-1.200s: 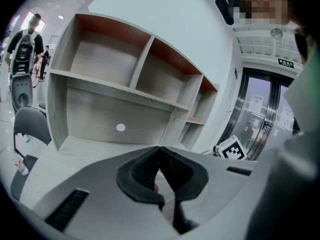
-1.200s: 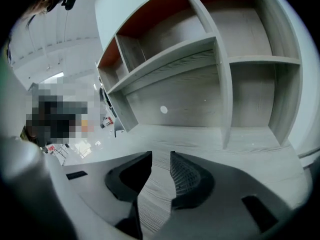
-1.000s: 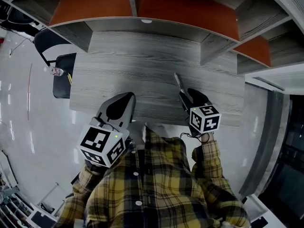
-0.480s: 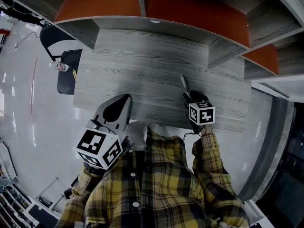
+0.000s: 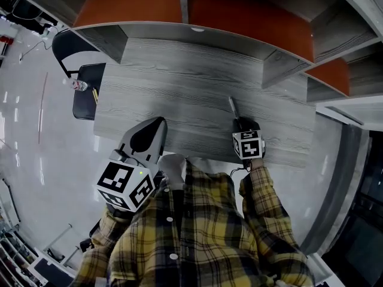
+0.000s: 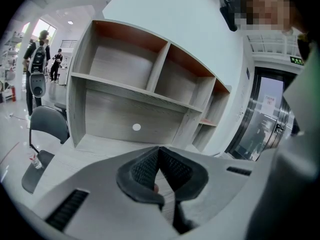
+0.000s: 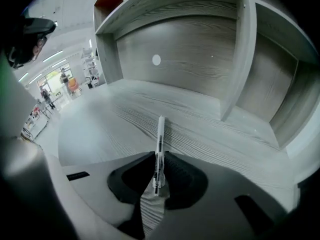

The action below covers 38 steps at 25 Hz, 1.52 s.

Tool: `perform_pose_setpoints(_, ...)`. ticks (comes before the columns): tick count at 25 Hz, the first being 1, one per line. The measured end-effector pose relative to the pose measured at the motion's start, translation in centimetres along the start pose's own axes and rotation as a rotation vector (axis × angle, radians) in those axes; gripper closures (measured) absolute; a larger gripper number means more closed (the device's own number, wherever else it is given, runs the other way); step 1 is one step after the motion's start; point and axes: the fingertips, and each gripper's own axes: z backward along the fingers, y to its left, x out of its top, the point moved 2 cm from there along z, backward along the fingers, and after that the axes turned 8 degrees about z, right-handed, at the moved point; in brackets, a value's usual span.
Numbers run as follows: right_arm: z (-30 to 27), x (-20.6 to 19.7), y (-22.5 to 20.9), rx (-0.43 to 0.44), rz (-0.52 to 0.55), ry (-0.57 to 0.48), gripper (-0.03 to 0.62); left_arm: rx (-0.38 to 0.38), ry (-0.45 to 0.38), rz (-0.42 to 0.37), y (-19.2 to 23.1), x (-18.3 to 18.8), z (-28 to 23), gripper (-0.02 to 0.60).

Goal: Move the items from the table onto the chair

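Shelf unit (image 5: 197, 17) backs the counter (image 5: 179, 76). Chair (image 5: 84, 94) with bottle (image 5: 76, 86) stands off its left end. 1 slim whitish pen (image 7: 159, 149) lies near the counter's front right. Right gripper (image 7: 159, 159) jaws have just closed in and clamp it. Left gripper (image 6: 159, 151) is clenched and empty.

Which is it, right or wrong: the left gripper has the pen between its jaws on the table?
Wrong: it is the right gripper that has the pen between its jaws, which have just been closing on it, on the table. The right gripper view shows this.

The pen (image 7: 159, 149) is white, the table (image 5: 179, 76) grey woodgrain
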Motion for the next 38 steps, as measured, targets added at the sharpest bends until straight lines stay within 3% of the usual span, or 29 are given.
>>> perform_pose_setpoints(11, 0.6, 0.5, -0.4, 0.038, -0.124, -0.005, 0.531, 0.001, -0.024, 0.004, -0.1, 0.4, 0.8, 0.577)
perform_pose_setpoints(23, 8.6, 6.0, 0.4, 0.132, -0.327, -0.282, 0.531, -0.017, -0.062, 0.022, -1.6, 0.0, 0.8, 0.577)
perform_pose_setpoints(30, 12.8, 8.3, 2.1, 0.195, -0.262, -0.387, 0.531, 0.015, -0.108, 0.042, -2.2, -0.8, 1.4, 0.577)
perform_pose_setpoints(38, 14.2, 12.0, 7.1, 0.335, -0.171, -0.429, 0.531, 0.119, -0.165, 0.075, 0.2, -0.1, 4.6, 0.577)
